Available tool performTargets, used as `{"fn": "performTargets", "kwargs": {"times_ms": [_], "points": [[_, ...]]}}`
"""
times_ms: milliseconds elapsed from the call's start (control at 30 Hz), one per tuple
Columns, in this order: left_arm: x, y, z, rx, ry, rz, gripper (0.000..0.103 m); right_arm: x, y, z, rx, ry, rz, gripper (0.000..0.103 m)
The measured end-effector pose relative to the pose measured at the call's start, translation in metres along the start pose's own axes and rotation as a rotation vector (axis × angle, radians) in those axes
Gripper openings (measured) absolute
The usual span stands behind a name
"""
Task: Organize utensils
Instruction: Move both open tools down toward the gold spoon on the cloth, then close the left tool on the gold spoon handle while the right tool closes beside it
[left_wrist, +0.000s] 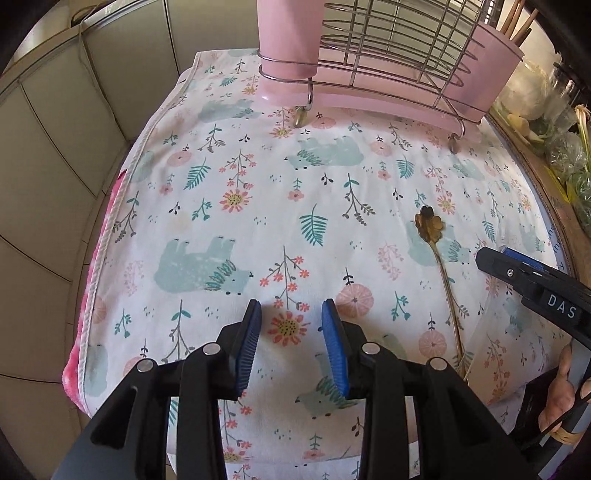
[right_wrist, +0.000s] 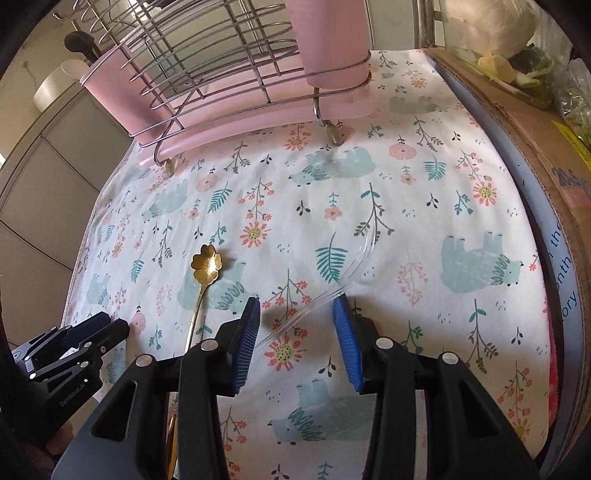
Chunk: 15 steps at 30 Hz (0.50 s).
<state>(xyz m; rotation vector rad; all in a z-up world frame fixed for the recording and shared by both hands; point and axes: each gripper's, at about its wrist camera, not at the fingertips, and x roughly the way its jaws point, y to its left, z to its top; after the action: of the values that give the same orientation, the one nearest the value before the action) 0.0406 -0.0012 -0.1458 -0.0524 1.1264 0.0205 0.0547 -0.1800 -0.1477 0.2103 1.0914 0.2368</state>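
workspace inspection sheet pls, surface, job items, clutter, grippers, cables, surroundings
surface: floral bear-print cloth over the table, pink towel edge beneath
job's things: gold flower-bowl spoon and clear plastic utensil flat on the cloth; wire dish rack with pink utensil cups at the back
clutter: cardboard box and bagged greens alongside
grippers: left gripper open, empty; right gripper open over the clear utensil, not gripping
cables: nothing seen
surroundings: pale cabinet panels
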Motion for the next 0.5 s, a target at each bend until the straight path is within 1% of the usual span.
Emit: {"fn": "performTargets", "kwargs": {"times_ms": [367, 500], "points": [[0.0, -0.003, -0.002, 0.003, 0.006, 0.022, 0.033, -0.003, -0.009, -0.001, 0.019, 0.004, 0.058, 0.042], [0.0, -0.003, -0.002, 0.014, -0.004, 0.023, 0.033, -0.004, -0.012, 0.001, 0.034, 0.007, 0.09, 0.042]]}}
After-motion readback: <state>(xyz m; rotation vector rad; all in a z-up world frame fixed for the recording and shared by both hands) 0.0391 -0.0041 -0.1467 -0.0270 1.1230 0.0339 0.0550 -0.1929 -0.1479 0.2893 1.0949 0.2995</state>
